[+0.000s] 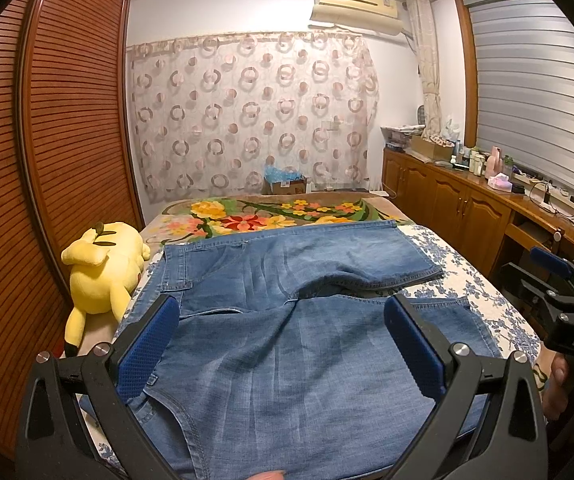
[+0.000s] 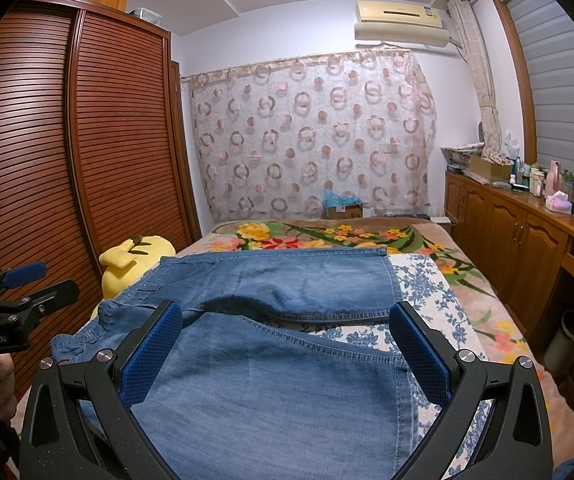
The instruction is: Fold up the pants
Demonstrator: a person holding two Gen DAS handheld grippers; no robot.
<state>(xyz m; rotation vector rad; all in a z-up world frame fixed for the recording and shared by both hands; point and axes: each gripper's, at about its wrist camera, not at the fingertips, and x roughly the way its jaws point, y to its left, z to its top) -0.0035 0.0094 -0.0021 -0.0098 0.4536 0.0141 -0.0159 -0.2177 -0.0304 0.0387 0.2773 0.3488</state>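
Blue denim pants lie spread flat on the bed, waistband at the left, both legs running to the right with a gap between them; they also show in the right wrist view. My left gripper is open and empty, hovering over the near leg close to the crotch. My right gripper is open and empty above the near leg's lower part, near its hem. The right gripper also shows in the left wrist view, and the left gripper shows at the left edge of the right wrist view.
A yellow plush toy lies at the bed's left edge by the slatted wardrobe. The bed has a blue-flowered sheet and a floral blanket at the far end. Wooden cabinets with clutter run along the right.
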